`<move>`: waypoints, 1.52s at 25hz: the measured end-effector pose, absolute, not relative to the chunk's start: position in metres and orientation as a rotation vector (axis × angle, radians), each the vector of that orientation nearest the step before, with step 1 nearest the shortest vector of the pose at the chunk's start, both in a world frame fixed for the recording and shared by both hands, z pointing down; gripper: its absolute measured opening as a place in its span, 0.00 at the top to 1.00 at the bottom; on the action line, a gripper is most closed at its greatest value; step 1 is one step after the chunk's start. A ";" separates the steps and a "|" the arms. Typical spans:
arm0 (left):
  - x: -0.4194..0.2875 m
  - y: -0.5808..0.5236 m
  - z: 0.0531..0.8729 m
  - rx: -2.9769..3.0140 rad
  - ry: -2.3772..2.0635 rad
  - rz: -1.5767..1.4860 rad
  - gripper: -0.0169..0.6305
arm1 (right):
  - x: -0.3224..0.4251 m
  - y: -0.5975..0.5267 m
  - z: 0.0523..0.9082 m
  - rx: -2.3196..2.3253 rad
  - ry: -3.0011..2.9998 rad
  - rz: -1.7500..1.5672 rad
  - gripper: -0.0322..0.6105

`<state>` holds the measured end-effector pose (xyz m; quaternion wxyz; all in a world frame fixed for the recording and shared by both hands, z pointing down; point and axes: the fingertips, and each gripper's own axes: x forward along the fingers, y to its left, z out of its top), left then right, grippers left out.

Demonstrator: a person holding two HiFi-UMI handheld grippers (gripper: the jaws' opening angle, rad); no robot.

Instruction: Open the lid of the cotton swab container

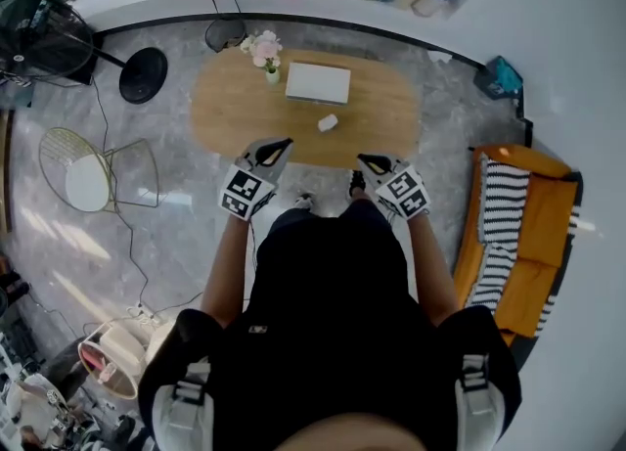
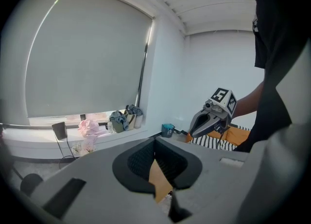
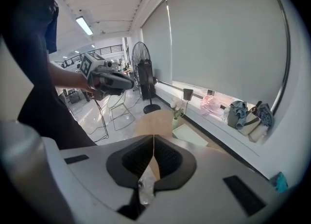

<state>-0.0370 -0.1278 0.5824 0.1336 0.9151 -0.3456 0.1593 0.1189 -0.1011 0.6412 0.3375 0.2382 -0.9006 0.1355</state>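
A small white container (image 1: 328, 122) lies on the oval wooden table (image 1: 235, 107), near its front edge. My left gripper (image 1: 284, 144) hovers at that front edge, left of the container, with its jaws shut and nothing held. My right gripper (image 1: 363, 158) hangs at the same edge, right of the container, also shut and holding nothing. In the left gripper view the pads of my left gripper (image 2: 154, 139) meet, and the right gripper (image 2: 191, 132) shows ahead. In the right gripper view my right gripper (image 3: 153, 137) is closed, with the table (image 3: 155, 121) beyond and the left gripper (image 3: 131, 85) to its left.
A flat white box (image 1: 318, 82) and a vase of pink flowers (image 1: 265, 51) stand on the table's far half. A wire chair (image 1: 93, 170) and a floor fan (image 1: 34, 33) are to the left. An orange sofa (image 1: 543, 214) with a striped cushion is on the right.
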 end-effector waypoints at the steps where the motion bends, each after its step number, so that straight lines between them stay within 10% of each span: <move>1: -0.035 -0.131 0.583 2.651 -1.007 0.464 0.97 | 0.120 -0.104 0.643 0.607 -2.347 0.357 0.95; 38: -0.027 -0.139 0.596 2.489 -1.157 0.520 0.97 | 0.125 -0.135 0.720 0.250 -2.293 0.430 0.95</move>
